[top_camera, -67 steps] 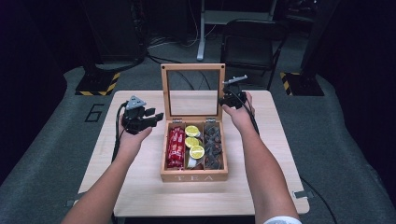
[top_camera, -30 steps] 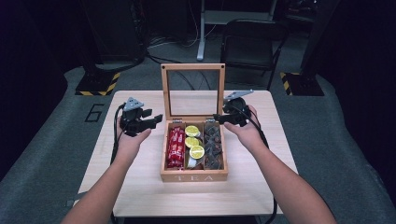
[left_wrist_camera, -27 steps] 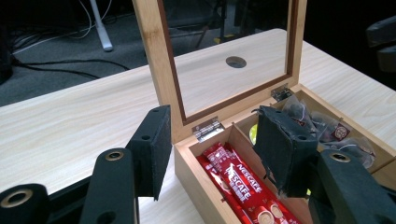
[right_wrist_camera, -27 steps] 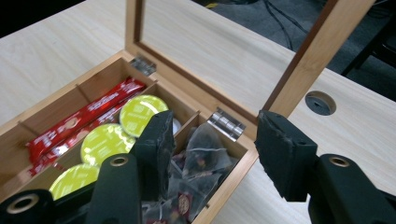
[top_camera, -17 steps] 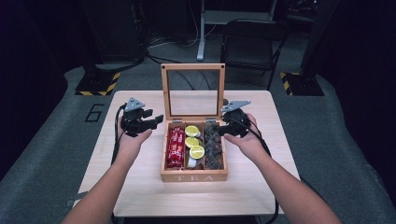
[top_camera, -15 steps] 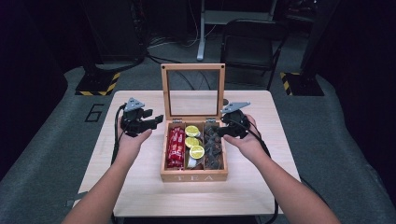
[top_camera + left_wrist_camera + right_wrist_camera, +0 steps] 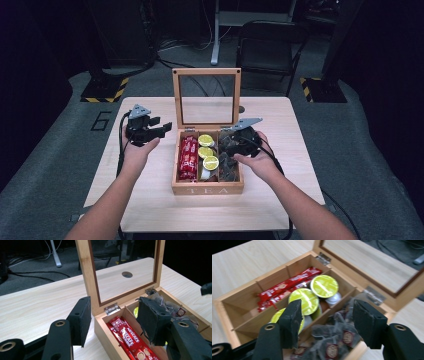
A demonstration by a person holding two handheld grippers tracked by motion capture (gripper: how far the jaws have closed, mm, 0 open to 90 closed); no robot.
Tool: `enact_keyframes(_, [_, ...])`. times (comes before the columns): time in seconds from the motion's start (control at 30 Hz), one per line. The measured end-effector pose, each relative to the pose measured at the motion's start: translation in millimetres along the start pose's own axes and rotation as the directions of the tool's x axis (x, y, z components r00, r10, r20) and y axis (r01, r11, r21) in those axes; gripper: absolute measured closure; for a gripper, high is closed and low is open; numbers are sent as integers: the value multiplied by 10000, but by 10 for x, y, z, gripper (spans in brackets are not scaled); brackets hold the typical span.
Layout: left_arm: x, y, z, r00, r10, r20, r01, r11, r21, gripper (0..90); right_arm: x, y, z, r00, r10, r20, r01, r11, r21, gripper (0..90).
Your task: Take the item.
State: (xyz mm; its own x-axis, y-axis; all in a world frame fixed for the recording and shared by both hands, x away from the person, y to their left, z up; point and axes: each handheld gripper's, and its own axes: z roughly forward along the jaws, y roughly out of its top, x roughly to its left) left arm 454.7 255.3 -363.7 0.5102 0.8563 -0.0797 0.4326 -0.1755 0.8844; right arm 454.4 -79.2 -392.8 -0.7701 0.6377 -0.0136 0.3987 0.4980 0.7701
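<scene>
A wooden tea box (image 7: 207,189) stands mid-table with its glass lid (image 7: 206,71) upright. It holds red Nescafe sticks (image 7: 188,157) on the left, green-topped capsules (image 7: 206,152) in the middle and dark tea bags (image 7: 227,169) on the right. My left gripper (image 7: 162,129) hovers open just left of the box's back corner. In the left gripper view it (image 7: 112,315) frames the hinge and the sticks (image 7: 130,340). My right gripper (image 7: 230,145) hangs open low over the right compartment. In the right gripper view it (image 7: 327,320) spans the tea bags (image 7: 334,340) beside the capsules (image 7: 324,286).
The light wooden table (image 7: 300,150) has a round hole (image 7: 242,109) behind the lid. A black chair (image 7: 265,47) and a stand with cables sit on the floor beyond the far edge. Bare tabletop lies on both sides of the box.
My right gripper has come down from the lid's right edge toward the person and now sits over the tea bag compartment. The left gripper has barely moved.
</scene>
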Motion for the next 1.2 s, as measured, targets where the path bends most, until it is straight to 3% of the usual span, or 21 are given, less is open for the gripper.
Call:
enact_keyframes(0.3, [-20, -2, 24, 10000, 50, 82, -51, 9999, 90, 442, 209, -51, 130, 9971, -414, -644, 427, 9989, 190, 350])
enact_keyframes(0.73, [-21, -2, 11, 10000, 31, 65, -31, 10000, 8, 439, 307, -120, 270, 9956, -404, -850, 431, 9986, 300, 347])
enact_keyframes(1.2, [2, -4, -10, 10000, -92, 39, 92, 9999, -56, 438, 426, -177, 392, 9923, -833, -915, 885, 9946, 534, 343])
